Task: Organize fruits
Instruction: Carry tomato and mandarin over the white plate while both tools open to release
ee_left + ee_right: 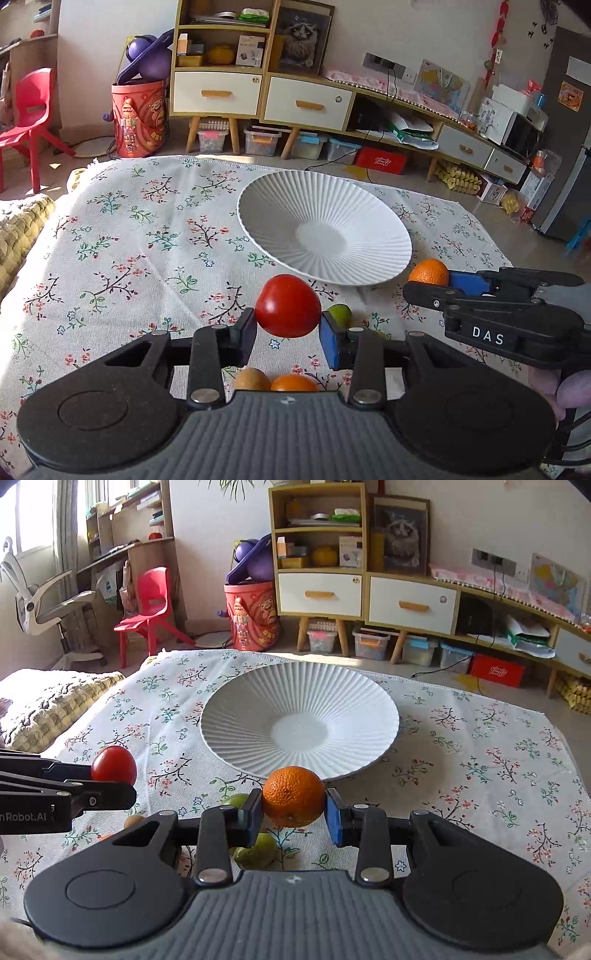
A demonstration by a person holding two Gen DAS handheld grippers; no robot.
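From the left wrist camera, the left gripper [288, 328] points forward and down over the flowered tablecloth [122, 258], its two fingers clenched on a red tomato [287, 305]. The tomato is held clear of the cloth, its broad end to the left and its narrower end toward the blue pad; its long axis runs roughly across the view from finger to finger. Just beyond it lies the ribbed white plate [369, 218], with nothing in it. A green fruit [340, 314] sits on the cloth right behind the blue pad, and a brown fruit [252, 379] and another orange fruit [294, 384] show below the fingers. To the right, the right gripper [439, 277] reaches in sideways, pointing left, with an orange [428, 272] at its tip near the plate's rim.

From the right wrist camera, the right gripper [293, 812] also tilts forward and down, its fingers closed tight on the orange [293, 795], one pad on each side. The orange is round with no clear long axis; a small dimple faces down toward the camera. It hangs just in front of the near rim of the plate [240, 705]. Green fruit [258, 853] lies on the tablecloth [480, 757] under the fingers. At the left edge the left gripper [122, 781] comes in pointing right, gripping the tomato [113, 765] above the cloth, well left of the plate
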